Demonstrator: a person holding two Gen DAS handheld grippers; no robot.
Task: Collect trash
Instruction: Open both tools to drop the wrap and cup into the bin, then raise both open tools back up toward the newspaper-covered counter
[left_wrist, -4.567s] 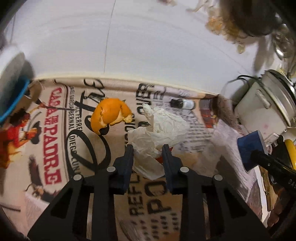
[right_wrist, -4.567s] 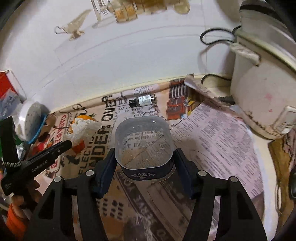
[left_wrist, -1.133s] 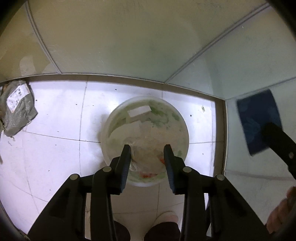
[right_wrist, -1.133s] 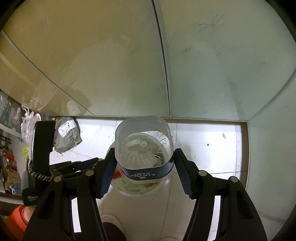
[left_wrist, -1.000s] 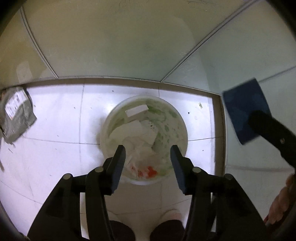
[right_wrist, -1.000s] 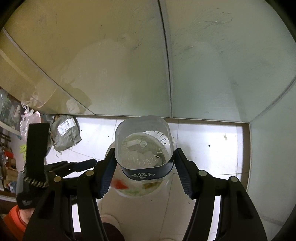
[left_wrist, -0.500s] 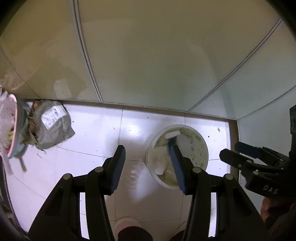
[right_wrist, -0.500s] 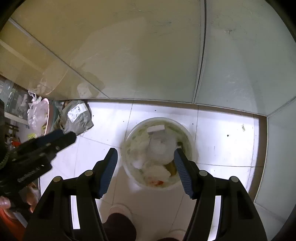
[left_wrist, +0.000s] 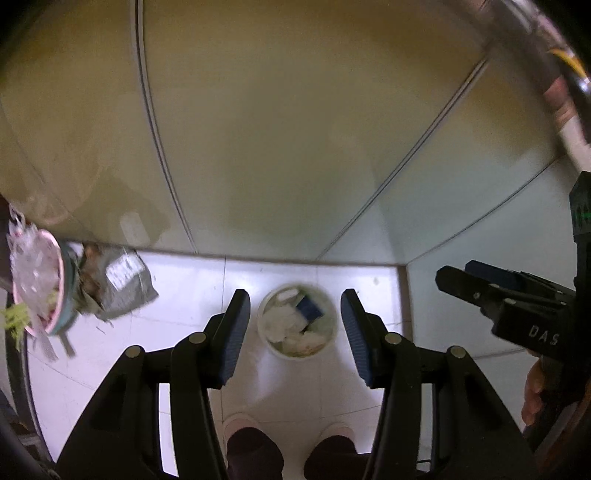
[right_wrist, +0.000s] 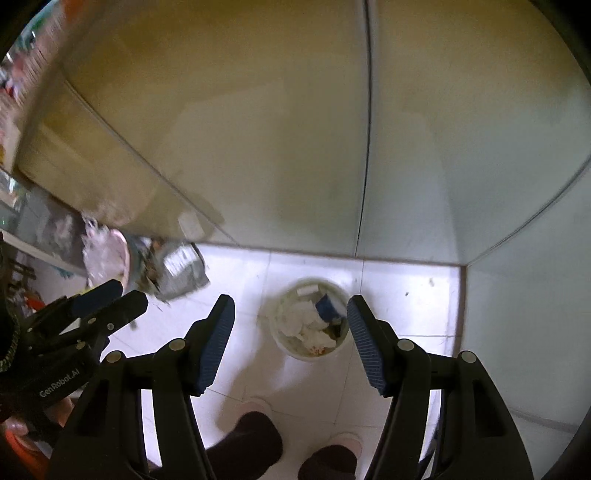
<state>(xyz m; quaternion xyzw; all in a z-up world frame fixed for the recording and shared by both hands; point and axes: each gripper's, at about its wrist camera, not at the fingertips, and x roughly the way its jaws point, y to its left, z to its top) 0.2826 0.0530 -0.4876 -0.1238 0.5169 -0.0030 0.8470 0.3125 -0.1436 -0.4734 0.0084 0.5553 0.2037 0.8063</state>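
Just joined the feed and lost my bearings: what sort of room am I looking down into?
Probably a home kitchen or utility corner: a white tiled floor, a small trash bin full of tissues near pale cabinet panels, and a grey bag lying beside it.

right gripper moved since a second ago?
Yes. The right gripper has risen away from the trash bucket, which looks smaller now; its fingers are empty.

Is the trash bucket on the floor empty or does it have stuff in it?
Not empty: the white bucket holds crumpled white paper and a blue-banded cup.
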